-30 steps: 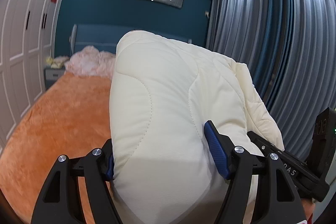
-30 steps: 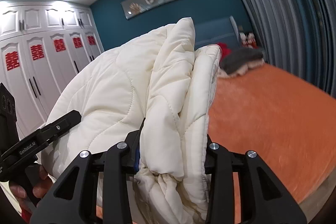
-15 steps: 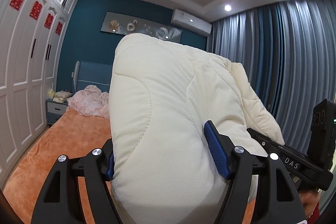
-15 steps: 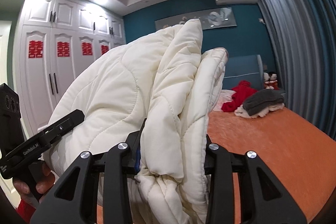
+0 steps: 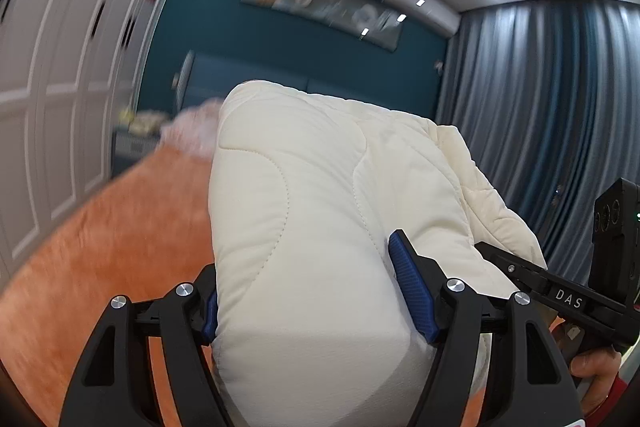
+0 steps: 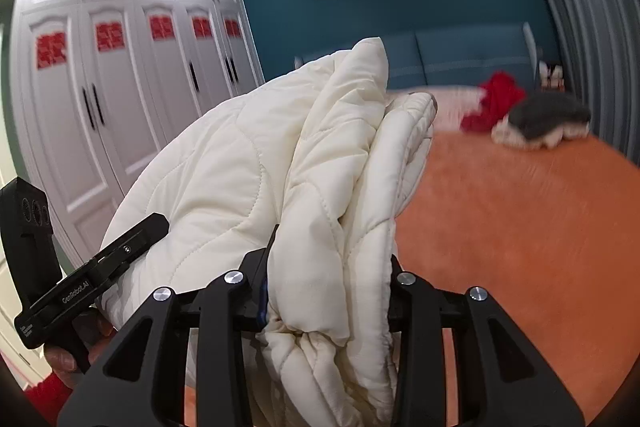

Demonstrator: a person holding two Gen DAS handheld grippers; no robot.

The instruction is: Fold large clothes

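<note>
Left gripper (image 5: pixel 316 303) is clamping a thick folded end of the cream quilted coat (image 5: pixel 320 195), jaws standing wide around the padding, blue pads (image 5: pixel 412 295) pressing into it. The coat is hanging in the air between both grippers, above the near edge of the bed's orange plush blanket (image 5: pixel 112 251).

Handling, judged: bulky but light, soft and springy; the smooth shell is probably slippery, so layered edges or stitched seams are giving the surest hold. The loft is likely going to push any crease back open.

Fabric: matte cream shell, curved quilting lines, rounded puffy folds.

Right gripper (image 6: pixel 328 291) is pinching several bunched layers of the same coat (image 6: pixel 248 163), jaws narrower, the layers squeezed flat between them.

Far edge of the bed: a red garment (image 6: pixel 494 101) and a grey fleece-lined piece (image 6: pixel 548 119) are lying crumpled.
</note>
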